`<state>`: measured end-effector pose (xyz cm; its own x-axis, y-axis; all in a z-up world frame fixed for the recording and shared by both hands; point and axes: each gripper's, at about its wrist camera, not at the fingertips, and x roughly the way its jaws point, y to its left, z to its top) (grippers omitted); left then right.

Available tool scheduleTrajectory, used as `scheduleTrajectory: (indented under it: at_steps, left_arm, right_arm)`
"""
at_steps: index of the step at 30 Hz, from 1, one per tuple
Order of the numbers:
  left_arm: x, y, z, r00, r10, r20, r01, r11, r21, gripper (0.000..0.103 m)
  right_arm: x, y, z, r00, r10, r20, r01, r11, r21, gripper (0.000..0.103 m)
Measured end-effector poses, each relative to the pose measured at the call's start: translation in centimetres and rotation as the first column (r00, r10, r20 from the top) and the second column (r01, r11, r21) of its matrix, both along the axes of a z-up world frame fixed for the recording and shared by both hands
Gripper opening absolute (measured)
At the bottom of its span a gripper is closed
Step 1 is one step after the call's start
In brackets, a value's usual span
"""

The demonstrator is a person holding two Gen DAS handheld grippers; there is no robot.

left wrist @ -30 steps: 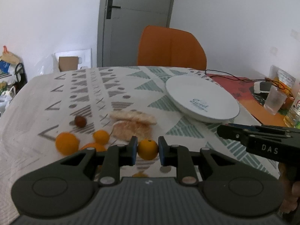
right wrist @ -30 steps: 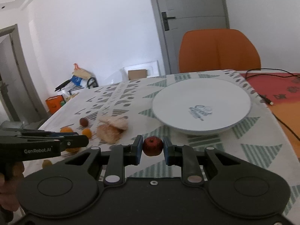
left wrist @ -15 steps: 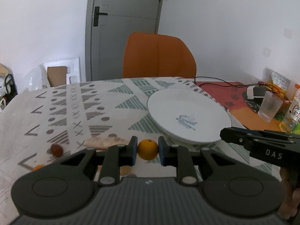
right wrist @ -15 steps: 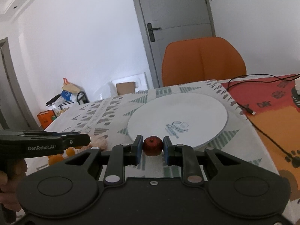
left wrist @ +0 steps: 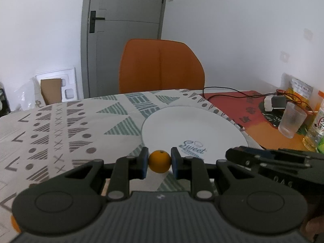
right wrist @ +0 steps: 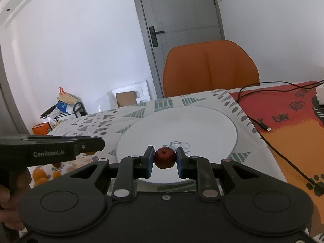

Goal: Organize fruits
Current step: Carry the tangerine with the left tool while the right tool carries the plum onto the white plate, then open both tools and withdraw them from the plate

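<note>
My left gripper (left wrist: pixel 159 161) is shut on a small orange fruit (left wrist: pixel 159 161) and holds it at the near left edge of the white plate (left wrist: pixel 190 125). My right gripper (right wrist: pixel 165 158) is shut on a small dark red fruit (right wrist: pixel 165 157) and holds it over the near part of the white plate (right wrist: pixel 182 127). Several small orange fruits (right wrist: pixel 40 175) lie on the patterned tablecloth (left wrist: pixel 60 125) at the left, partly hidden by the left gripper's body (right wrist: pixel 48 148). The right gripper's body (left wrist: pixel 273 162) shows at the right of the left wrist view.
An orange chair (left wrist: pixel 161 65) stands behind the table. A red and orange mat (right wrist: pixel 293 125) with a black cable (right wrist: pixel 261 124) lies right of the plate. A ribbed glass (left wrist: pixel 291 119), a bottle (left wrist: pixel 316 133) and packets stand at the far right.
Both grippers have moved forward and right toward the plate with their fruits still held. The loose fruits and the beige pieces on the cloth have dropped out of the left wrist view.
</note>
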<state>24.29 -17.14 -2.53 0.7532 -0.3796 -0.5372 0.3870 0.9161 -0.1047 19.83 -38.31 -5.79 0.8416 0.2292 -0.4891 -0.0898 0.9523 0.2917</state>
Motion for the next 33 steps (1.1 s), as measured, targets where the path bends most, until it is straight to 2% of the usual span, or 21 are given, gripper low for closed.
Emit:
scheduleTrajectory:
  at_steps: [12, 17, 20, 23, 25, 27, 31, 33]
  left_arm:
    - [2.0, -3.1, -1.0, 0.999, -0.027, -0.02, 0.027, 1.0, 0.002, 0.022]
    - [2.0, -3.4, -0.8, 1.0, -0.012, -0.013, 0.012, 1.0, -0.001, 0.025]
    - [1.9, -2.9, -0.6, 1.0, -0.003, -0.023, 0.003, 1.0, 0.006, 0.029]
    - [1.5, -2.1, -0.2, 1.0, 0.019, -0.02, -0.018, 1.0, 0.013, 0.042]
    - [1.0, -1.3, 0.2, 0.999, 0.037, -0.002, -0.037, 0.999, 0.016, 0.06]
    - [0.4, -0.6, 0.5, 0.998, 0.055, 0.015, -0.055, 0.998, 0.017, 0.068]
    - [-0.9, 1.0, 1.0, 0.997, 0.074, 0.034, -0.074, 0.997, 0.004, 0.08]
    - [-1.4, 1.6, 1.3, 0.995, 0.094, 0.042, -0.095, 0.995, 0.007, 0.082]
  right_arm:
    - [0.4, -1.8, -0.6, 0.998, -0.067, -0.016, 0.067, 0.998, 0.014, 0.024]
    - [-0.4, -2.4, -0.5, 0.996, -0.088, -0.017, 0.088, 0.996, 0.028, 0.029]
    - [-0.8, -2.6, -0.5, 0.995, -0.101, -0.018, 0.102, 0.994, 0.033, 0.038]
    - [-1.3, -2.6, -0.3, 0.994, -0.105, -0.01, 0.106, 0.994, 0.036, 0.049]
    - [-1.6, -2.6, -0.2, 0.995, -0.103, -0.004, 0.103, 0.994, 0.04, 0.056]
    - [-1.9, -2.4, 0.0, 0.995, -0.1, 0.005, 0.1, 0.994, 0.043, 0.064]
    - [-2.3, -1.8, 0.3, 0.996, -0.091, 0.024, 0.09, 0.995, 0.038, 0.075]
    - [-2.6, -1.5, 0.6, 0.996, -0.086, 0.036, 0.085, 0.996, 0.033, 0.083]
